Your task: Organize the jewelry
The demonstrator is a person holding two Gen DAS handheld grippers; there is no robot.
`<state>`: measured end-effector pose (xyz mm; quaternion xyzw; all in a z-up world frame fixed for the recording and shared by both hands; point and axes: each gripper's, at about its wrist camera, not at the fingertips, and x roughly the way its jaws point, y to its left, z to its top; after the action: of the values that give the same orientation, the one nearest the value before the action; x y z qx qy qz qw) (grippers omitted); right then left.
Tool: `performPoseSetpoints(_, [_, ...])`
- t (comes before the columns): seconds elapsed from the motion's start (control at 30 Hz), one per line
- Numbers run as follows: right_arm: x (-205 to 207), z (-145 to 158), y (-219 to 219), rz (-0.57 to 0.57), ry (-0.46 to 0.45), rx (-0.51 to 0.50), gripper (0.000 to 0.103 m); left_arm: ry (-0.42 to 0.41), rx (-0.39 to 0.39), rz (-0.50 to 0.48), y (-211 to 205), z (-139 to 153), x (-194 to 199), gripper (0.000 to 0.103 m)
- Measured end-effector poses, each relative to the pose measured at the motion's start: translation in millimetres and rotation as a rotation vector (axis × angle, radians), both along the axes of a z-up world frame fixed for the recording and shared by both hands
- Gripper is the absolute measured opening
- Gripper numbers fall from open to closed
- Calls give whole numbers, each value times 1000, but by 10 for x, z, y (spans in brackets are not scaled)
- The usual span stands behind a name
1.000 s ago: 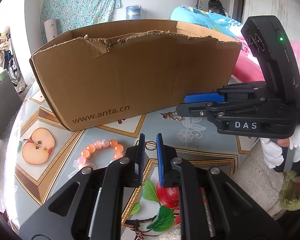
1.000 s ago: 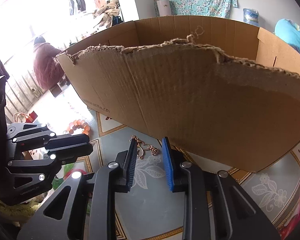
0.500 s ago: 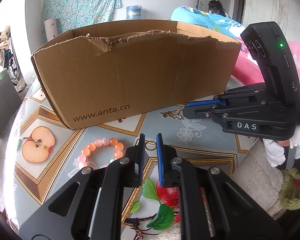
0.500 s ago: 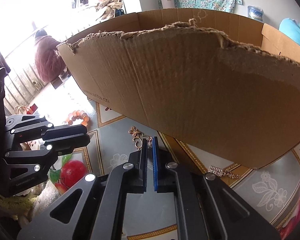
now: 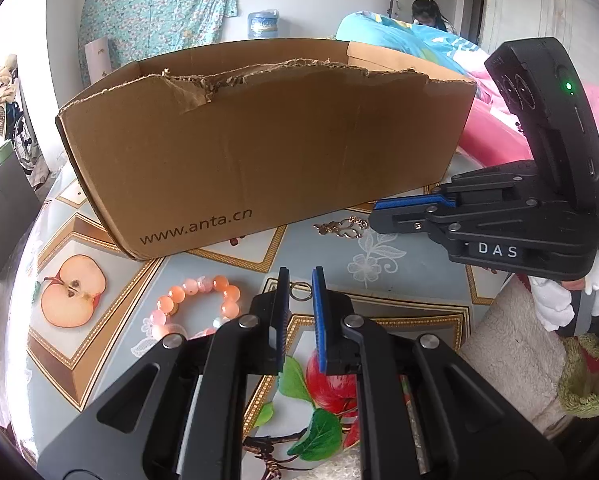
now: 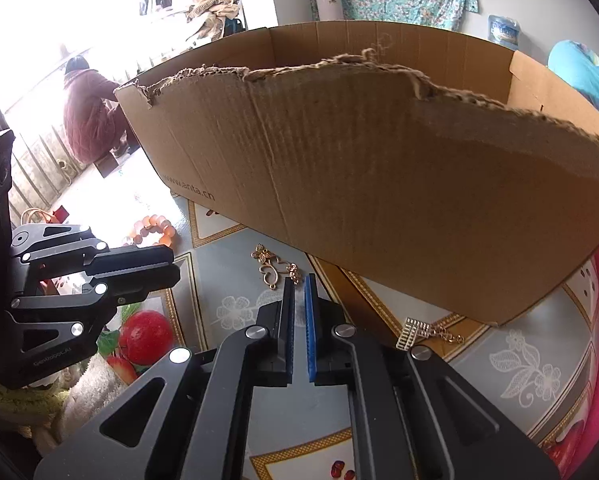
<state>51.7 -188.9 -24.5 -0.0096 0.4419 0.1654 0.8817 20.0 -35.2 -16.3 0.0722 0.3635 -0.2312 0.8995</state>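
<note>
The right tongs [image 6: 298, 280] are pressed together at the near end of a gold chain [image 6: 273, 266] that lies on the counter [image 6: 227, 264] just in front of the cardboard box [image 6: 379, 184], though whether they actually pinch it I cannot tell. The left tongs [image 5: 300, 276] stand with a narrow gap between their pads, empty, a small metal ring [image 5: 300, 292] on the counter at their tips in front of the box, with an orange bead bracelet [image 5: 197, 306] just beside it.
</note>
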Motion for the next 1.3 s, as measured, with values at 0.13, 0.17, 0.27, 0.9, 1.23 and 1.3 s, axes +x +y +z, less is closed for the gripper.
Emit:
performPoseSetpoints(0.13, [55,-30,18,8,0,3,6,4,-2,7,18,-11,10,10])
performPoseSetpoints(0.17, [64,-32,26,13,0,4,6,5,-2,9,21,-12,15,10])
performPoseSetpoints(0.27, [63,-26,52,32,15,21,6,9,-3,11,34,-19,25,10])
performPoseSetpoints(0.9, [-65,100,-49,57,31,89,5,9,-7,9,43,-19,13,10])
performPoseSetpoints(1.23, [-98,50,-110,60,59,58,5,11,-7,14,40,-28,11,10])
performPoseSetpoints(1.3, [-191,74,-192,51,75,65,5,14,-11,14,44,-37,24,10])
